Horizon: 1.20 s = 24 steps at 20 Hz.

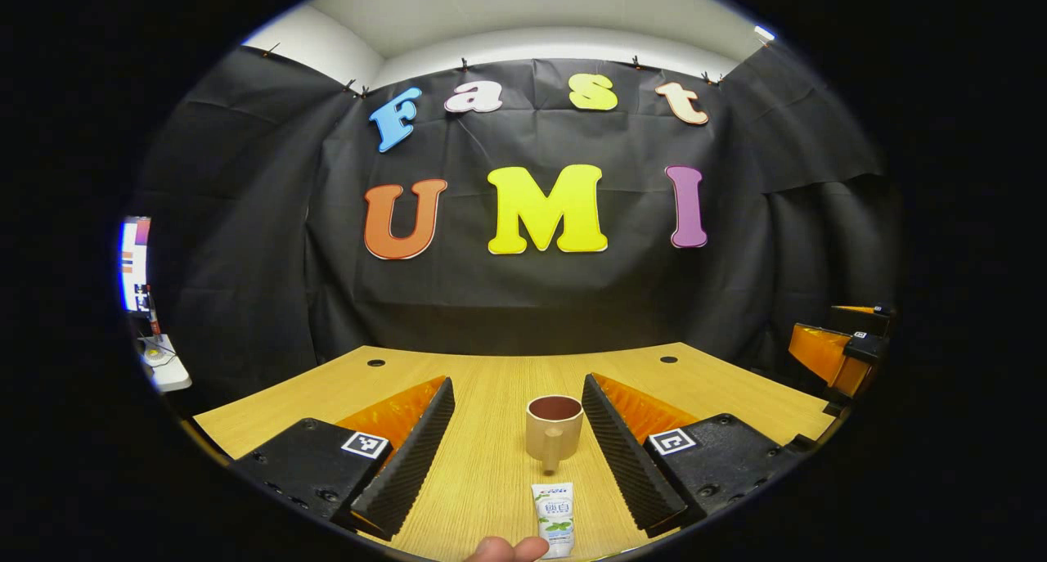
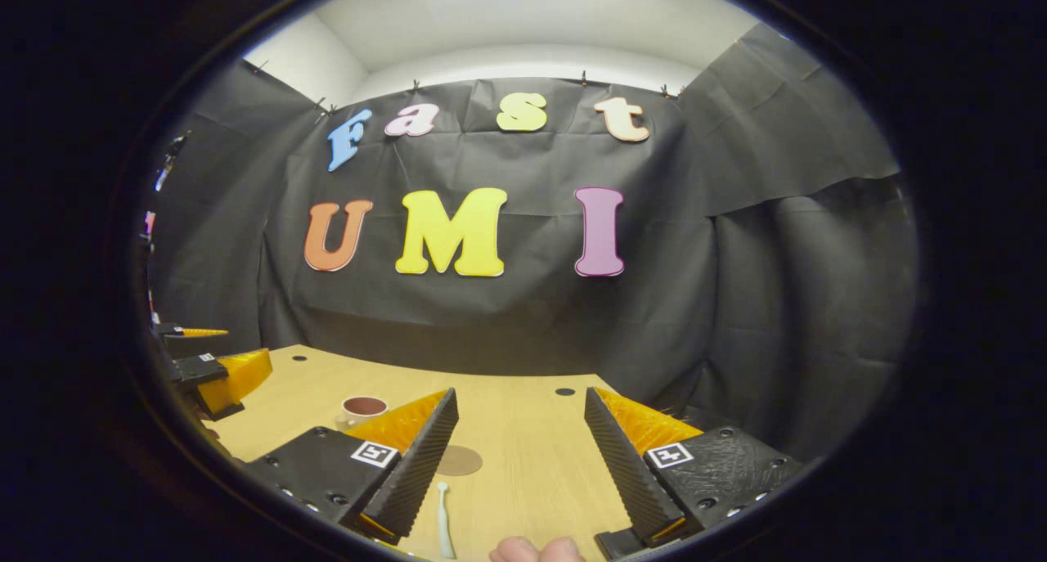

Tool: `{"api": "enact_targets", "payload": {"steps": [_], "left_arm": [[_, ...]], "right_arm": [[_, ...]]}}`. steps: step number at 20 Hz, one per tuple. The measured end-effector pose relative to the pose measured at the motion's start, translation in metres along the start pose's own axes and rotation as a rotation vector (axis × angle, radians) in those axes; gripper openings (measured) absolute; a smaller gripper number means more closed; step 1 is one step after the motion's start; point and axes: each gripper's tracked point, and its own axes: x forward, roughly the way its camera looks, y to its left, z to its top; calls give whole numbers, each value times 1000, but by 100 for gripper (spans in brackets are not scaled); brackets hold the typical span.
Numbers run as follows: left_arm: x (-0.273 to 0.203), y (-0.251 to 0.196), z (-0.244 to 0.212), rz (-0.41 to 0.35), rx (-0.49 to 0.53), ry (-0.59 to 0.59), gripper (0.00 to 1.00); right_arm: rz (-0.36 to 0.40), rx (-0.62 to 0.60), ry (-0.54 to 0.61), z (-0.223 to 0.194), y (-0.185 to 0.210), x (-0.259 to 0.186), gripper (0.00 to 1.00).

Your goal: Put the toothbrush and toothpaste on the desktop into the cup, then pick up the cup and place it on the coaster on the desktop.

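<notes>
A beige cup [image 1: 554, 438] with a dark inside stands upright on the wooden desk [image 1: 491, 382], its handle toward me. A white toothpaste tube [image 1: 554, 519] lies flat just in front of it. My left gripper [image 1: 517, 451] is open, with the cup and tube in the gap between its fingers, untouched. In the right gripper view the cup [image 2: 362, 409] stands at the left, a round brown coaster [image 2: 458, 460] lies mid-desk, and a pale toothbrush [image 2: 443, 519] lies near the front. My right gripper [image 2: 517, 464] is open and holds nothing.
The other gripper [image 1: 842, 351] hangs at the right edge of the left gripper view and at the left edge [image 2: 204, 370] of the right gripper view. Fingertips of a hand [image 1: 505, 550] show at the bottom. Two cable holes [image 1: 375, 362] mark the desk's back.
</notes>
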Motion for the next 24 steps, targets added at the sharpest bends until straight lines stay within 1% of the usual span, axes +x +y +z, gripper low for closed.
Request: {"api": "enact_targets", "payload": {"steps": [8, 12, 16, 19, 21, 24], "left_arm": [[0, -2, -1, -6, 9, 6, 99], [3, -9, -10, -28, 25, 44, 99], [2, -24, -38, -70, 18, 146, 99], [0, -27, -62, -78, 17, 221, 99], [-2, -33, -79, -93, -3, 275, 99], [-5, -40, -117, -119, -38, 402, 100]], "right_arm": [[12, 38, 8, -2, 1, 0, 94], [9, 43, 32, -13, -4, 2, 94], [-1, 55, 62, -27, -15, 0, 94], [-19, 65, 85, -41, -26, 0, 94], [-24, 71, 106, -50, -30, 0, 94], [-29, 69, 132, -60, -34, 0, 95]]}}
